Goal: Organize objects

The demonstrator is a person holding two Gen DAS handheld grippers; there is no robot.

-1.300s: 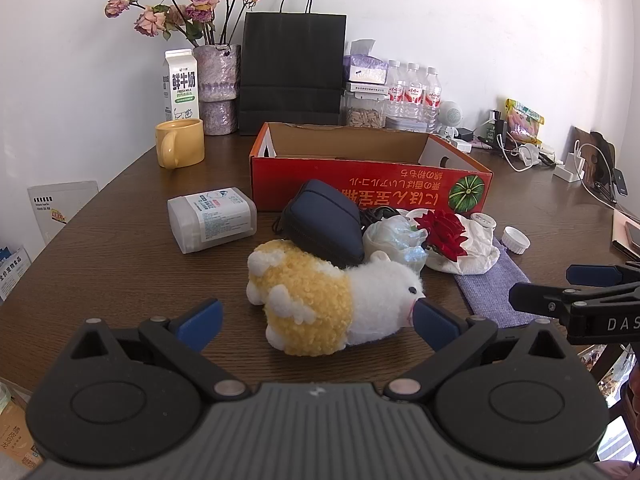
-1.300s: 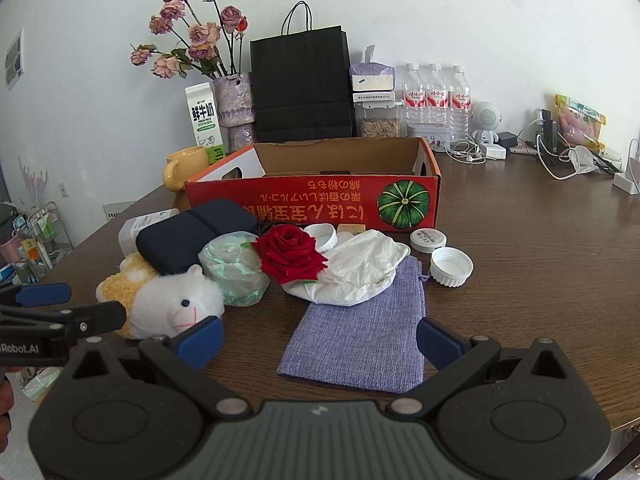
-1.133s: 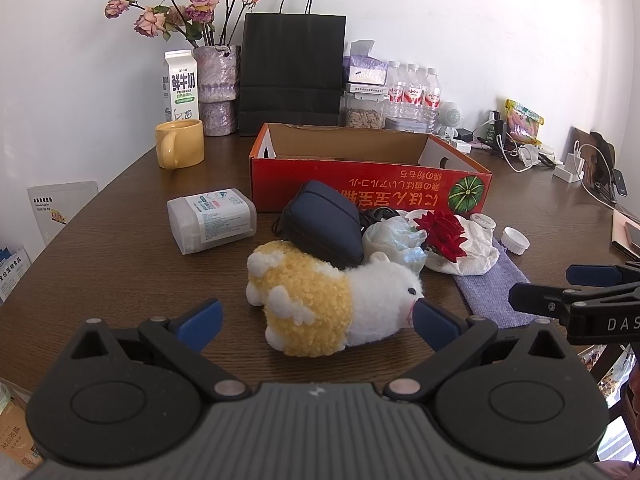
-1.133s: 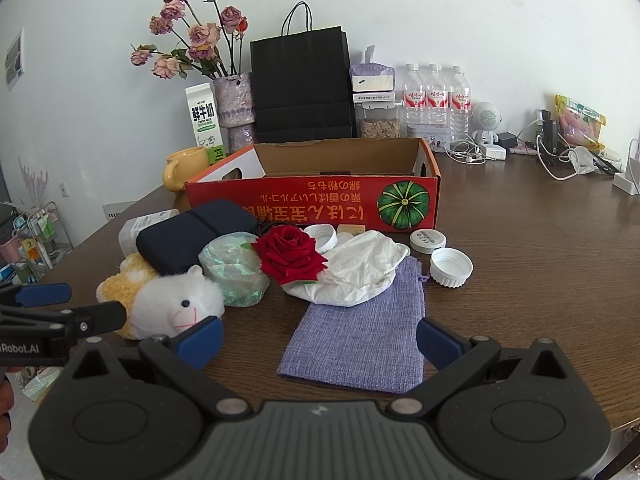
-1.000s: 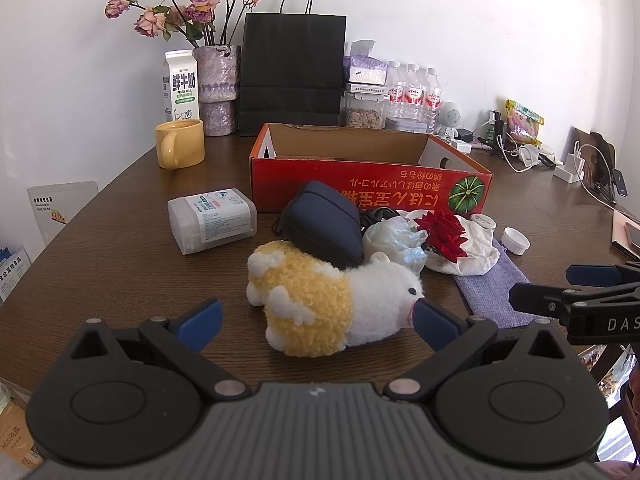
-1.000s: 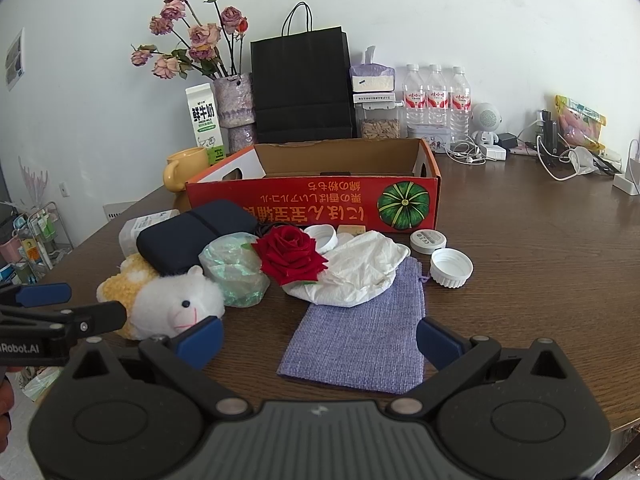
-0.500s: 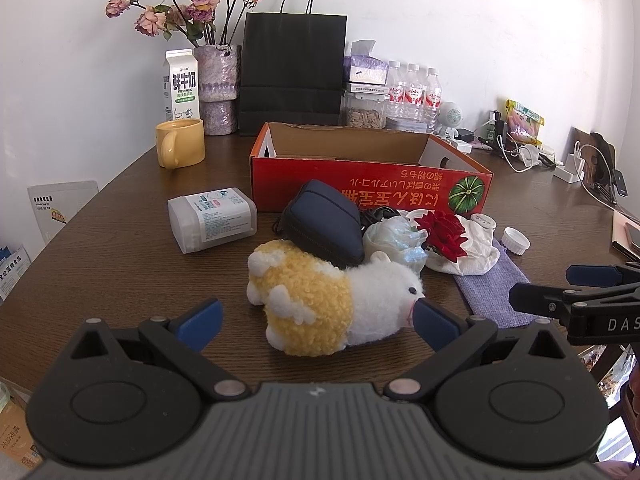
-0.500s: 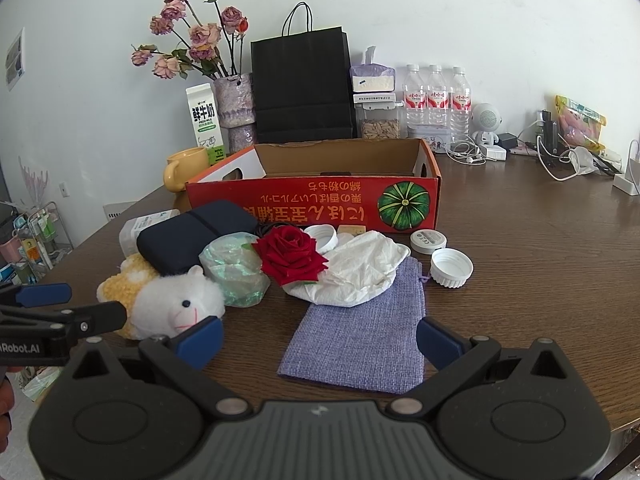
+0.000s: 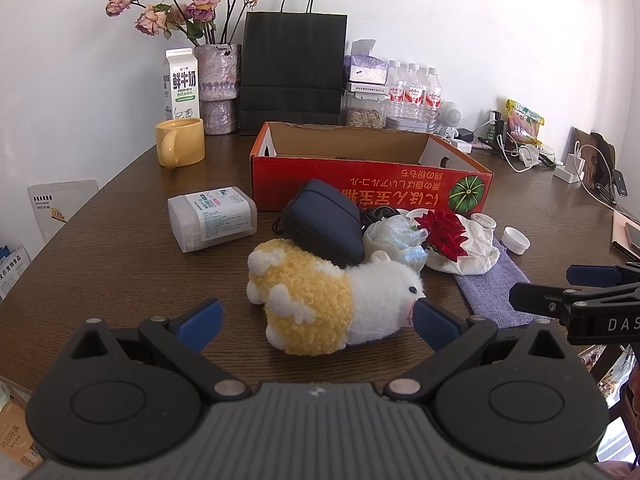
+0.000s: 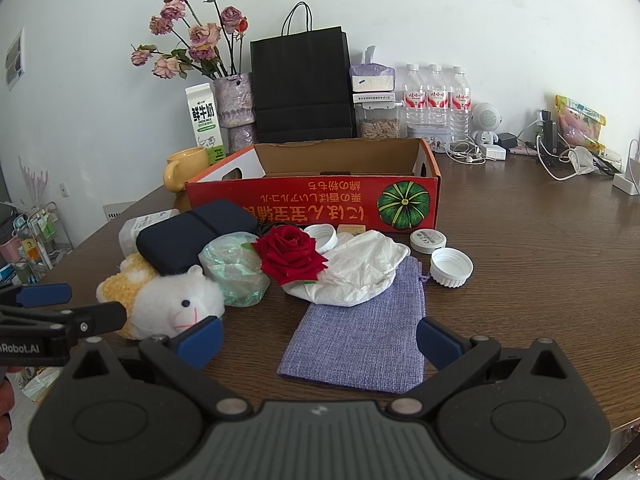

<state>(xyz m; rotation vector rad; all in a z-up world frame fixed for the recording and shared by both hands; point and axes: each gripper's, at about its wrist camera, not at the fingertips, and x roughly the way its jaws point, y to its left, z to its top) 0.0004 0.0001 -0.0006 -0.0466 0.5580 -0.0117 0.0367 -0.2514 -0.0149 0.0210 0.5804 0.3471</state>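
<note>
A yellow and white plush sheep lies on the brown table, just ahead of my open left gripper, whose fingers hold nothing. Behind the sheep sit a dark blue pouch, a crumpled plastic bag, a red rose on white tissue and a white tub. My right gripper stands open over the near edge of a purple cloth bag. The red cardboard box stands open behind the pile. White lids lie right of the tissue.
A yellow mug, milk carton, vase of dried roses, black paper bag and water bottles line the back wall. Cables and chargers lie at the back right. Bare table spreads to the right.
</note>
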